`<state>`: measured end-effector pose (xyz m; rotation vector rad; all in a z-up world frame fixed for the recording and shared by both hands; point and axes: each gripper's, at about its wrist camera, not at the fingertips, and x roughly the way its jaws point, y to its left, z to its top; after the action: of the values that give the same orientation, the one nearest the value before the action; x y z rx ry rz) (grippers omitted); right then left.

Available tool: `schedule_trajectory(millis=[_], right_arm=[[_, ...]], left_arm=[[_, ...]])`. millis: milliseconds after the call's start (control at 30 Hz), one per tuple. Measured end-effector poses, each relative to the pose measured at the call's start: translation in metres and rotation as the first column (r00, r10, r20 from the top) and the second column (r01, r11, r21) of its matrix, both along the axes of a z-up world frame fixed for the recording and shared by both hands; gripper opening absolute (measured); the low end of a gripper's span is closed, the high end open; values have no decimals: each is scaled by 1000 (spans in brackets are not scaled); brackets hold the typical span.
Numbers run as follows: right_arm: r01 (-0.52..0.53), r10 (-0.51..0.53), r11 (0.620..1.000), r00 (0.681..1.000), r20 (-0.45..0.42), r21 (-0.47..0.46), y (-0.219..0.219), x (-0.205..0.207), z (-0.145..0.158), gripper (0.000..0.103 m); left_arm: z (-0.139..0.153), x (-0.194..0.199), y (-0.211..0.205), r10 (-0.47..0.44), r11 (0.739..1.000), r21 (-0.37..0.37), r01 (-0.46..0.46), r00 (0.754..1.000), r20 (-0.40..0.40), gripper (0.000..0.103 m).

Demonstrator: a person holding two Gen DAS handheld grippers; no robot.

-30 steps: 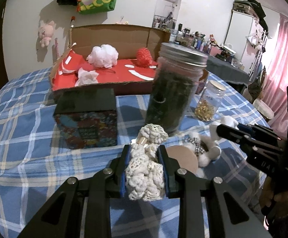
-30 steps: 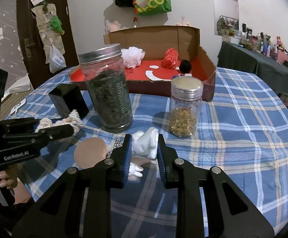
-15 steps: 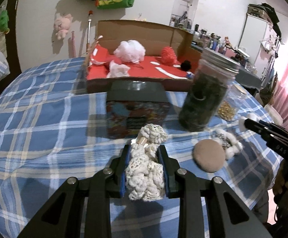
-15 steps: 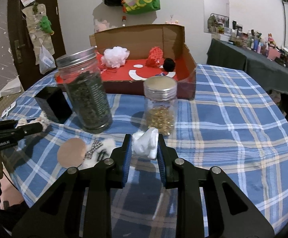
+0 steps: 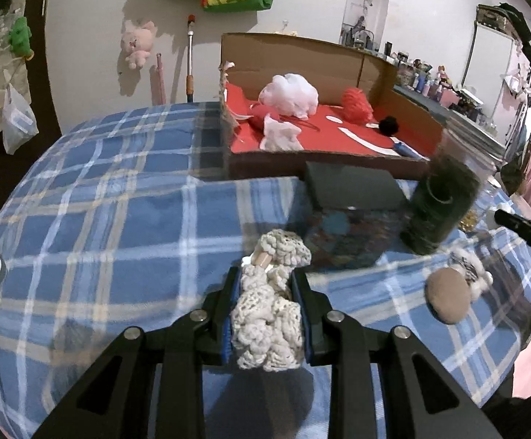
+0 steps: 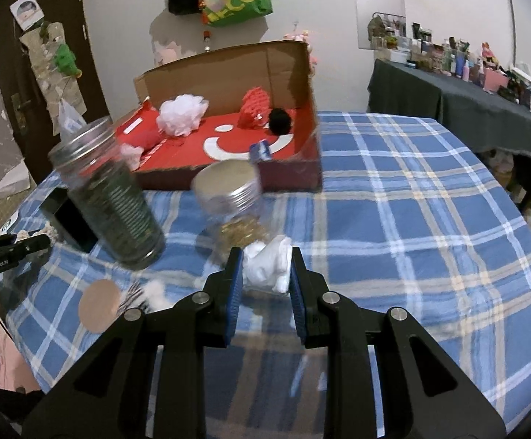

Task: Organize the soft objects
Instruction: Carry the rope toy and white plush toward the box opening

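The left gripper (image 5: 267, 311) was clenched on a cream crocheted toy (image 5: 267, 314), a lumpy, openwork knit whose rounded top bulged above the fingertips, with a small tan patch showing near that top; it was held above the blue plaid tablecloth (image 5: 119, 219), toward the near edge of the table. The right gripper (image 6: 265, 274) was clamped on a white soft toy (image 6: 269, 263), smooth and plush, squeezed between the blue-lined pads, also above the cloth near its near edge. On the cloth between the two lay a flat tan round pad (image 6: 99, 300) touching a small white plush with a checked scrap (image 6: 148, 292). Behind these stood a tall jar of dark contents (image 6: 113, 197), a smaller jar of golden bits (image 6: 234, 205) and a black-topped box (image 5: 353, 216). At the far edge sat an open cardboard box (image 6: 229, 73) with a red floor, holding a white mesh pouf (image 6: 181, 115), a red knitted ball (image 6: 254, 111), a black pompom (image 6: 280, 120) and a crumpled white piece (image 5: 280, 133).
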<state>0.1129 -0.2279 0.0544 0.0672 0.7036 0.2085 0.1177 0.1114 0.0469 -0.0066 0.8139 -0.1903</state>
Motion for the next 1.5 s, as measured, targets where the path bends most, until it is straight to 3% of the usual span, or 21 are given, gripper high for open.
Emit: schedule_trajectory(millis=[333, 667, 1167, 1500], right_arm=[[-22, 24, 998, 999, -31, 55, -28, 35, 4, 23], [-129, 137, 978, 990, -41, 164, -47, 73, 12, 23], [-298, 306, 944, 951, -43, 139, -30, 106, 21, 23], [-372, 383, 916, 922, -56, 153, -6, 133, 37, 23]], left_arm=[[8, 39, 17, -102, 995, -5, 103, 995, 19, 29], [23, 74, 17, -234, 970, -56, 236, 972, 33, 29], [42, 99, -6, -364, 930, -48, 365, 931, 28, 29], [59, 128, -46, -410, 912, -18, 410, 912, 1, 29]])
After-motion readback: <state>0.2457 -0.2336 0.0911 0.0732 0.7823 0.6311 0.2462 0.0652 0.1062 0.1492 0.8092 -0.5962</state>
